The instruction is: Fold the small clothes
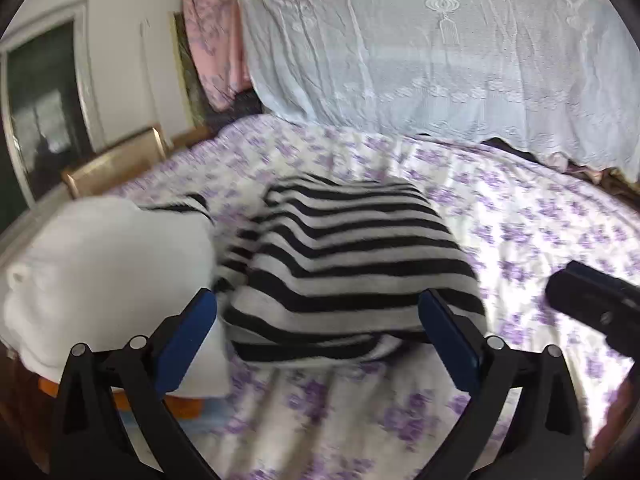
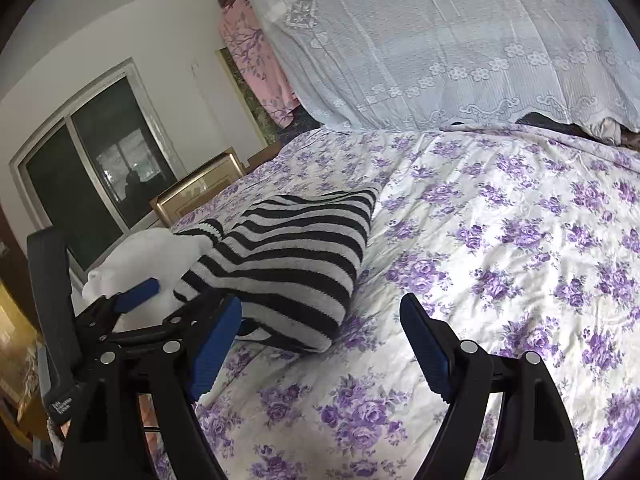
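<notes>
1. The left claw (image 1: 318, 334) stands wide open and holds nothing; its blue pads are on either side of the near edge of the striped garment (image 1: 352, 264), apparently without pressing it.
2. The right claw (image 2: 320, 344) is also wide open and empty. Between its fingers is only the flowered bedcover (image 2: 500, 240); the striped garment lies just ahead and to its left.
3. The striped garment rests on the bed as a thick folded bundle, so I judge that this fold is done and both claws have let it go.
4. Left of the left claw, touching the striped bundle, lies a white cloth pile (image 1: 104, 264), probably the place for finished pieces.
5. Far ahead of both claws a white lace cover (image 2: 460, 48) hangs over something at the end of the bed.
</notes>
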